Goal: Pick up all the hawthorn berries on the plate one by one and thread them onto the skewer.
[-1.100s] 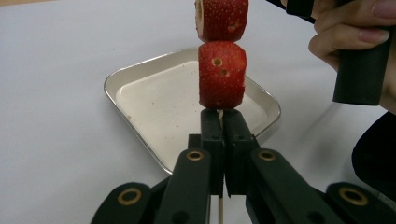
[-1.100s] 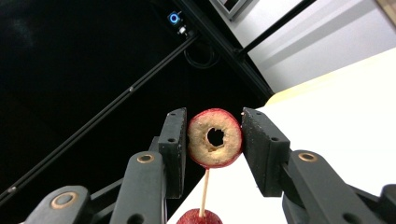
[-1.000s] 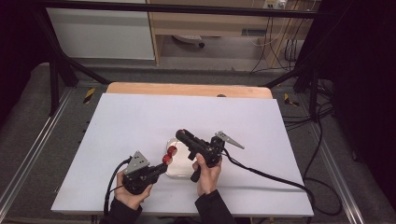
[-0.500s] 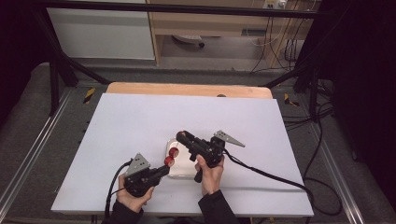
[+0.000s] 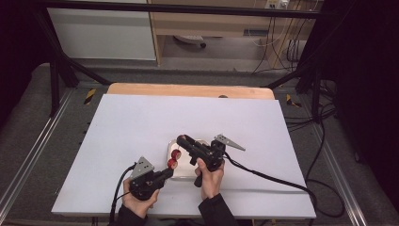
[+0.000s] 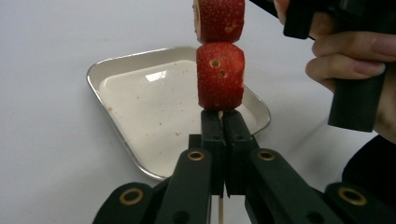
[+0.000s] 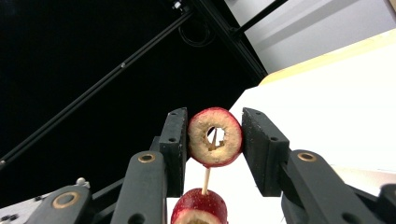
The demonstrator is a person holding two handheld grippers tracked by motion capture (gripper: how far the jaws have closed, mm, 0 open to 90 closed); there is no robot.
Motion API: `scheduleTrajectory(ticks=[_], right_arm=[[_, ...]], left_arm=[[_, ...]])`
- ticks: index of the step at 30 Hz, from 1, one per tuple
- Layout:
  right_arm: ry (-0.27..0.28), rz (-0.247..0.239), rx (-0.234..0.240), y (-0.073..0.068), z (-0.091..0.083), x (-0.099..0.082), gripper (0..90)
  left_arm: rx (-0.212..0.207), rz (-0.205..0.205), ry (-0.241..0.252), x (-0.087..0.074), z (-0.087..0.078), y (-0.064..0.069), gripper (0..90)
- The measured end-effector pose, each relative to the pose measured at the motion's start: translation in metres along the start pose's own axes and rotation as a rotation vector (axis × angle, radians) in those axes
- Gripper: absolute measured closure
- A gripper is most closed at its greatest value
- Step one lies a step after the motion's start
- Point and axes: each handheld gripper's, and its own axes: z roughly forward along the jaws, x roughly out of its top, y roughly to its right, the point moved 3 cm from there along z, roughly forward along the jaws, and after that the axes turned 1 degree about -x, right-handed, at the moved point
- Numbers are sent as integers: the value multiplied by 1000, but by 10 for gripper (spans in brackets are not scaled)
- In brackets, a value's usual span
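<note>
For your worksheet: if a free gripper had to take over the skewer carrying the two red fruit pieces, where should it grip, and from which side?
Grip the bare skewer below the lower fruit piece, where the left gripper pinches it, coming from the stick's free end. The thin stick fits shut jaws; the soft cored upper fruit piece, in the right gripper, could probably crush.

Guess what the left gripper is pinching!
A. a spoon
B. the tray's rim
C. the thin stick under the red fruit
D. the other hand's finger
C: in the left gripper view, the left gripper is shut on the stick, with two red fruit pieces threaded above it, over the tray.
</note>
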Motion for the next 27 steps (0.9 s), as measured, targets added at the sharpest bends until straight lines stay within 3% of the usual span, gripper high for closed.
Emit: scheduleTrajectory(ticks=[5, 16, 21, 24, 26, 27], right_arm=[[-2, -10, 2, -1, -1, -4, 629], [25, -18, 4, -3, -3, -7, 633], [17, -30, -4, -4, -4, -6, 632], [-21, -41, -21, -2, -3, -5, 626], [-40, -62, -30, -2, -4, -2, 575], [-47, -78, -44, -2, -5, 0, 493]], left_arm=[[-1, 15, -2, 0, 3, 3, 887], [-28, -10, 25, 1, 3, 3, 888], [-27, -17, 19, 0, 5, 1, 887], [-22, -8, 14, -2, 6, -1, 887], [-29, -12, 17, -1, 6, -3, 887], [-22, -6, 17, -1, 5, -4, 887]])
